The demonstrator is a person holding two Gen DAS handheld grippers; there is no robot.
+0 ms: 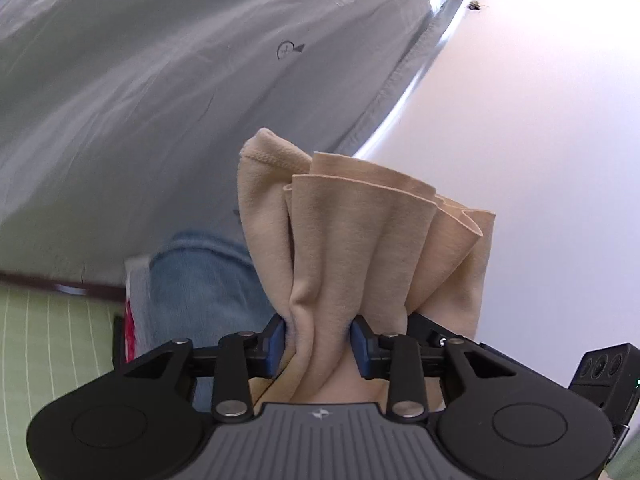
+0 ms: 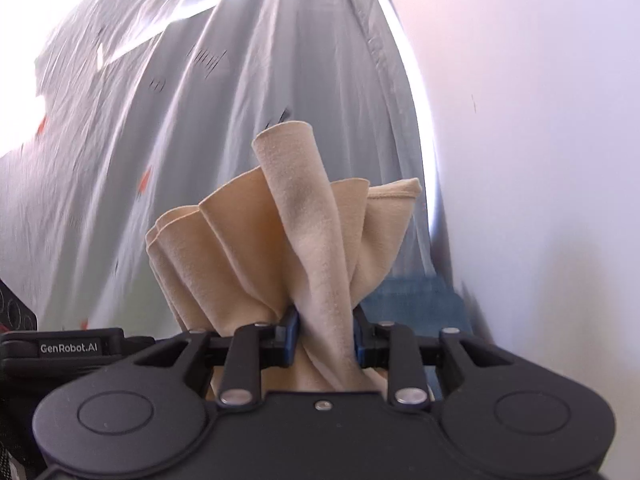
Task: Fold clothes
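A beige garment (image 1: 360, 236) is bunched in pleats between the blue pads of my left gripper (image 1: 320, 340), which is shut on it. The same beige garment (image 2: 288, 236) fans out above my right gripper (image 2: 325, 334), which is also shut on a twisted fold of it. Both grippers hold the cloth lifted, pointing up toward a grey curtain. The rest of the garment hangs below the jaws, out of sight.
A pale grey printed curtain (image 1: 160, 100) fills the left of both views and also shows in the right wrist view (image 2: 200, 120). A white wall (image 1: 540, 140) is at the right. Blue denim (image 1: 200, 280) lies behind the garment. A green striped surface (image 1: 48, 340) is at lower left.
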